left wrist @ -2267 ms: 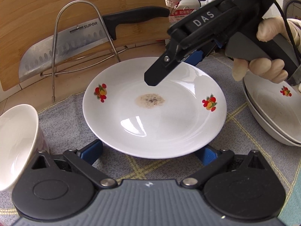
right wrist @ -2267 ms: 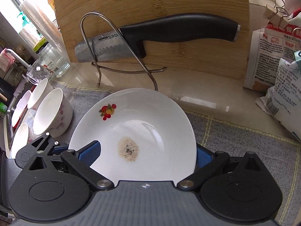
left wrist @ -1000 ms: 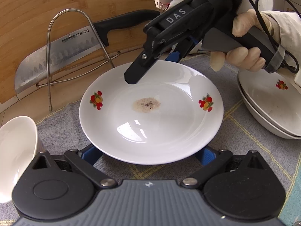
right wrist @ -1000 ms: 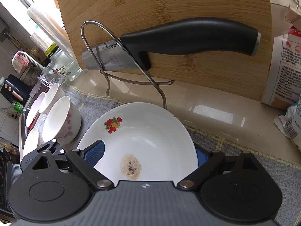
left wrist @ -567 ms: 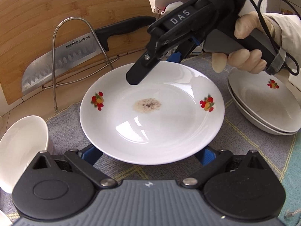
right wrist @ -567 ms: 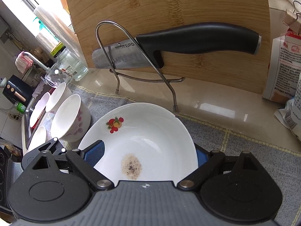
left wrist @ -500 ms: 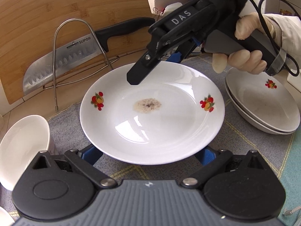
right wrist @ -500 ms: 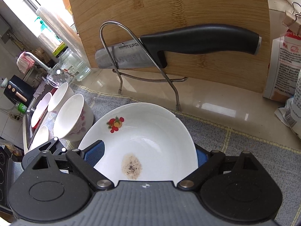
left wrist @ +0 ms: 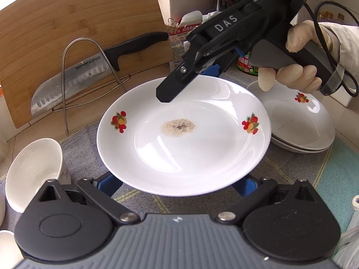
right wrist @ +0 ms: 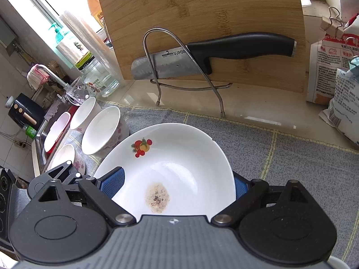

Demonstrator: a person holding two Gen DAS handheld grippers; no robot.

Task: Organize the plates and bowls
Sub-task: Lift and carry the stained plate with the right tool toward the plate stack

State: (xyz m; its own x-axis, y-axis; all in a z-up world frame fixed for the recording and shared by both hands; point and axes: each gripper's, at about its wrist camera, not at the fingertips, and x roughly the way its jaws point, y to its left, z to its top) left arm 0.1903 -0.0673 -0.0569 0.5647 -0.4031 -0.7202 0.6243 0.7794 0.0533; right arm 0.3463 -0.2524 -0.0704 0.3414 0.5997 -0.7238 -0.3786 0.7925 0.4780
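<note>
A white plate (left wrist: 184, 134) with fruit prints and a brown smear at its centre is held in the air between both grippers. My left gripper (left wrist: 177, 182) is shut on its near rim. My right gripper (left wrist: 190, 83) is shut on its far rim; in the right wrist view the plate (right wrist: 170, 168) fills the space between the blue pads (right wrist: 112, 178). A stack of two similar plates (left wrist: 300, 123) rests on the grey mat to the right. A white bowl (left wrist: 36, 172) stands at lower left.
A bamboo cutting board (right wrist: 202, 22) leans at the back with a cleaver (right wrist: 202, 56) in a wire rack (right wrist: 186, 67). Several white bowls (right wrist: 101, 132) stand at the mat's left edge by the sink. Paper bags (right wrist: 332, 67) and bottles (left wrist: 246, 65) stand at the back right.
Both grippers have carried the plate up and to the right. The plate stack on the right has come further into the left wrist view.
</note>
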